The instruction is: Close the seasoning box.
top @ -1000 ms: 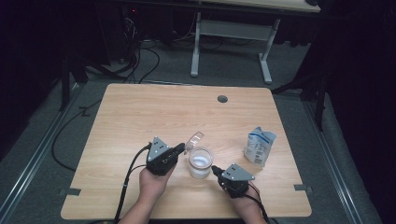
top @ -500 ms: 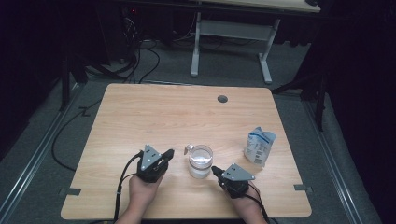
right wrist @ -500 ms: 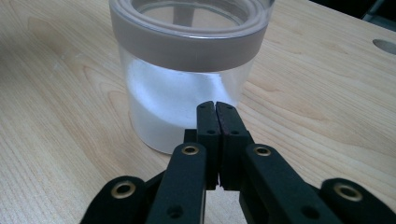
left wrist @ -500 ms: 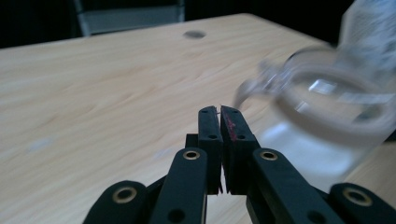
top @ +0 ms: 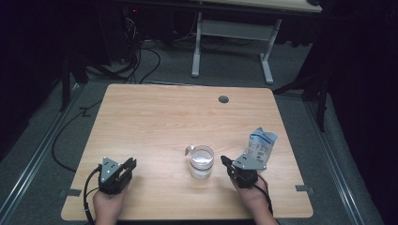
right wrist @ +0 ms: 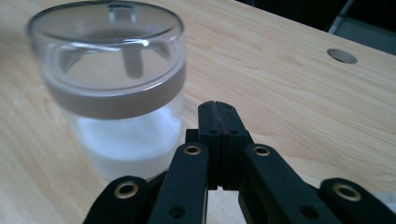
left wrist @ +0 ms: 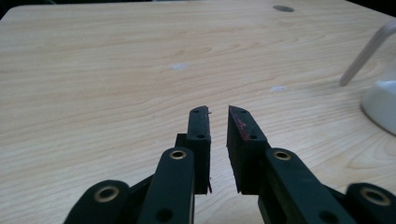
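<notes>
The jar [top: 202, 162] sat low-center in the high view, clear glass with white powder and a lid on. Probably heavyish, slick and breakable, so gripping the sides below the lid looked safest. Left gripper [left wrist: 218, 122] had just been opening, nothing between its jaws; right gripper [right wrist: 218, 108] was closed, empty, just beside the jar.

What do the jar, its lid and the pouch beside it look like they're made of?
Jar: clear and glossy, glass or hard plastic, I can't tell which; white powder shows through its wall. Lid: clear glossy plastic by the look, with a greyish band around its rim. Pouch: thin flexible film, plastic or foil, creased and printed blue and white. Table: light wood-grain top, matte, likely laminate.
</notes>
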{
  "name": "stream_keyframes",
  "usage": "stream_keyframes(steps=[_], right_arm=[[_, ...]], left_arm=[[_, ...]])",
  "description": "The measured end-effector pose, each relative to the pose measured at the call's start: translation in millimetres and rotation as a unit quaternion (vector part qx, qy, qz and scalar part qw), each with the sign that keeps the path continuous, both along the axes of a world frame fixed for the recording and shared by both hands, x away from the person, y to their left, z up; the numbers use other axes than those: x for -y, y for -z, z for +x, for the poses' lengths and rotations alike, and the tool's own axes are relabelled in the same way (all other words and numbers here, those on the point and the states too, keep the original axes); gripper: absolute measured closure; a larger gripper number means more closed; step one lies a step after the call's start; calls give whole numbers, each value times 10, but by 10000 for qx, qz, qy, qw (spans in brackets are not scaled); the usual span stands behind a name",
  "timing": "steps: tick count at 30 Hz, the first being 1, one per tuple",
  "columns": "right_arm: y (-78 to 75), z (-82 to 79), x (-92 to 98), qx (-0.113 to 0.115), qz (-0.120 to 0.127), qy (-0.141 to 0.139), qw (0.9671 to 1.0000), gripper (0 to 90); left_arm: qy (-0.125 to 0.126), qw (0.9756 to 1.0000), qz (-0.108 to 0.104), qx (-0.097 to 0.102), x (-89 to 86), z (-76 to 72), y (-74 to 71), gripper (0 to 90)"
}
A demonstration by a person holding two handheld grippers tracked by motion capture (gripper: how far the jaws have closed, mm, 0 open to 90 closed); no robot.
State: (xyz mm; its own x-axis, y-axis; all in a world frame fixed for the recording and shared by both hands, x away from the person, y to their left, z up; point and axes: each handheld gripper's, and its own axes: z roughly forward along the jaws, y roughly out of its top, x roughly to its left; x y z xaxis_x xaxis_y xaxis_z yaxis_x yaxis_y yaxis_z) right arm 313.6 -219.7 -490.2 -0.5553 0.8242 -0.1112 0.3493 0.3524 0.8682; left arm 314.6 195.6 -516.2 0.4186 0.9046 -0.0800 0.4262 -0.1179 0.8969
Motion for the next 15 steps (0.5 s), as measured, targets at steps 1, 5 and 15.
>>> stream_keyframes(steps=[1, 5, 15], right_arm=[[3, 23, -1, -16, 19, 12, 10000, 900], [40, 151, -49, -120, 42, 32, 9999, 899], [52, 104, -128, -30, 245, -176, 9995, 899]], left_arm=[[-12, 10000, 0, -36, -10, 15, 23, 783], [15, 9999, 123, -87, 20, 48, 62, 752], [4, 9999, 104, -54, 11, 64, 57, 741]])
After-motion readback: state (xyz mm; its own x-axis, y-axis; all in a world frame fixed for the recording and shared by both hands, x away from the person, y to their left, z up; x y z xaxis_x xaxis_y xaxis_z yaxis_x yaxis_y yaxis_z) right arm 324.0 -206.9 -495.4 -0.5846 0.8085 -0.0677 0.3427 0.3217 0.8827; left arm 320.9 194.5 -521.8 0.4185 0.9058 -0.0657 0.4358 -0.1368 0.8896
